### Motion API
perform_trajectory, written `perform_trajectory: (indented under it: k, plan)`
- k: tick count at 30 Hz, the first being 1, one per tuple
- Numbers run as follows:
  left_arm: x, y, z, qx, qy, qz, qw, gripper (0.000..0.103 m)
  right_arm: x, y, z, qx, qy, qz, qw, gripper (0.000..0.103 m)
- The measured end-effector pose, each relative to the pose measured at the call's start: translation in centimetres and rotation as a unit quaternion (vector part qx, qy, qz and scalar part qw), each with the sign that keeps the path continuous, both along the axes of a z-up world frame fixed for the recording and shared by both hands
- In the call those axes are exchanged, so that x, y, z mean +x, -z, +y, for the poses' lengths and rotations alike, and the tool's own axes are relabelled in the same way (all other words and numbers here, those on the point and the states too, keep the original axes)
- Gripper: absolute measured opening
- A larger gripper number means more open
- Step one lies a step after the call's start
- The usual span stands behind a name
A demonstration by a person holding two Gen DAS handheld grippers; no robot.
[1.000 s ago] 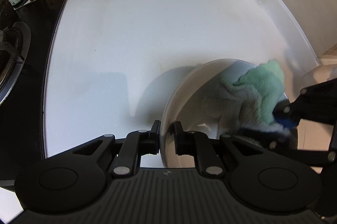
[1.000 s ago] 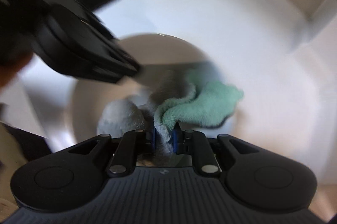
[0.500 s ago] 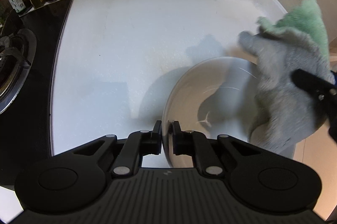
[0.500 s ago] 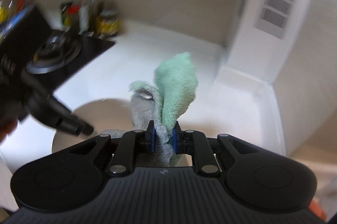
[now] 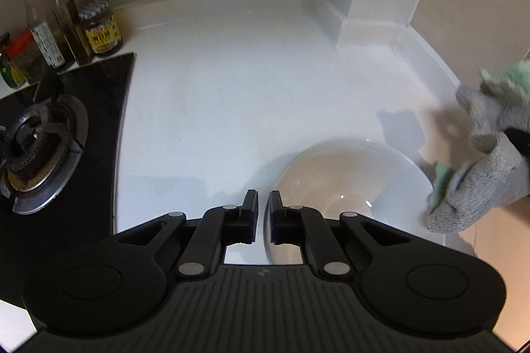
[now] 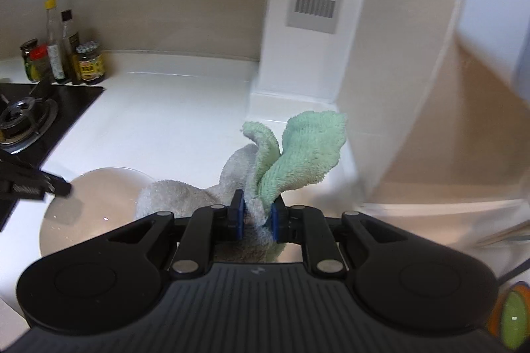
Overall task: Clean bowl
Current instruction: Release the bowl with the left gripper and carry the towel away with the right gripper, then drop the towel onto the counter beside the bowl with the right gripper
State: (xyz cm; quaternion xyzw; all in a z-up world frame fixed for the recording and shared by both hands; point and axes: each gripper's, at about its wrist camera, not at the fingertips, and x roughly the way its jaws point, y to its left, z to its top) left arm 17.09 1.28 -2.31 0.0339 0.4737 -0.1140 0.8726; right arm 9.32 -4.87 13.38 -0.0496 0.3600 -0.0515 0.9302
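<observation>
The cloth [image 6: 298, 150] has come up out of the bowl [image 5: 347, 174] on the counter [image 5: 232, 107] — the right gripper [image 6: 257, 217] pinches it, the left gripper [image 5: 260, 217] has let the rim go, its empty jaws closing — so wiping looks done.

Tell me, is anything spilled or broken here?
Nothing stands out. The bowl sits upright and whole on the white counter, with no spill around it. The right gripper holds the green-and-grey cloth beside it.

Hidden and cut off

The bowl [image 5: 347, 174] near rim sits behind the left gripper [image 5: 261, 213]; jar [image 5: 101, 28] labels perhaps unreadable.
</observation>
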Motion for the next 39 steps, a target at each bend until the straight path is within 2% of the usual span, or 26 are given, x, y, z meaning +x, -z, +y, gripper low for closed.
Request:
perform_trajectory:
  k: [3, 5, 9, 11, 14, 17, 18, 21, 23, 26, 30, 32, 34, 35, 37, 39]
  plan:
    - [-0.1, -0.1, 0.2, 0.005, -0.005, -0.011, 0.9999, 0.005, -0.3, 1.3, -0.9, -0.006, 0.011, 0.032, 0.999, 0.013]
    - [-0.2, 0.0, 0.3, 0.002, -0.009, -0.013, 0.9999, 0.005, -0.4, 2.9, -1.3, 0.007, 0.016, 0.055, 0.998, 0.013]
    - [-0.6, 0.2, 0.4, 0.001, -0.018, -0.015, 0.9997, 0.005, -0.5, 7.4, -1.8, 0.039, 0.041, 0.106, 0.993, 0.013]
    - [-0.8, 0.3, 0.5, 0.002, -0.023, -0.017, 0.9996, 0.005, -0.9, 9.3, -1.9, 0.036, 0.063, 0.128, 0.989, 0.013]
    - [-1.1, 0.2, 0.6, 0.003, -0.027, -0.025, 0.9993, 0.005, -1.7, 9.7, -1.9, 0.021, 0.08, 0.128, 0.988, 0.014]
    - [-1.6, -0.3, 0.4, 0.012, -0.027, -0.047, 0.9984, 0.005, -2.4, 9.2, -2.2, -0.013, 0.099, 0.12, 0.988, 0.016]
    - [-2.0, -0.5, 0.2, 0.021, -0.025, -0.066, 0.9973, 0.005, -2.6, 8.8, -2.2, -0.027, 0.105, 0.117, 0.987, 0.017]
    - [-3.4, -1.2, -0.6, 0.047, -0.018, -0.123, 0.9912, 0.006, -4.2, 6.4, -2.3, -0.009, 0.099, 0.075, 0.992, 0.023]
    - [-4.5, -1.6, -1.3, 0.061, -0.01, -0.158, 0.9854, 0.006, -5.4, 5.0, -1.8, -0.004, 0.095, 0.038, 0.995, 0.032]
    - [-4.4, -1.5, -1.5, 0.046, -0.004, -0.145, 0.9884, 0.008, -6.4, 3.7, -0.8, -0.005, 0.081, -0.011, 0.997, 0.034]
    - [-3.7, -1.1, -1.4, 0.025, -0.017, -0.117, 0.9927, 0.008, -5.6, 3.2, -0.4, 0.007, 0.083, -0.028, 0.996, 0.034]
    - [-3.8, -1.3, -1.4, 0.024, -0.022, -0.123, 0.9919, 0.008, -6.4, 2.2, 0.3, -0.001, 0.085, -0.08, 0.993, 0.034]
    - [-3.8, -1.6, -1.5, 0.021, -0.029, -0.128, 0.9912, 0.008, -7.5, 0.8, 1.1, -0.009, 0.086, -0.153, 0.984, 0.034]
    - [-3.7, -1.7, -1.5, 0.017, -0.032, -0.128, 0.9911, 0.008, -7.7, 0.6, 1.4, -0.011, 0.087, -0.173, 0.981, 0.036]
    - [-3.6, -1.9, -1.5, 0.011, -0.037, -0.128, 0.9911, 0.008, -7.3, 0.8, 1.9, -0.015, 0.089, -0.179, 0.98, 0.038]
    - [-3.5, -2.0, -1.5, 0.004, -0.035, -0.126, 0.9914, 0.008, -6.4, 1.4, 2.2, -0.012, 0.087, -0.155, 0.984, 0.037]
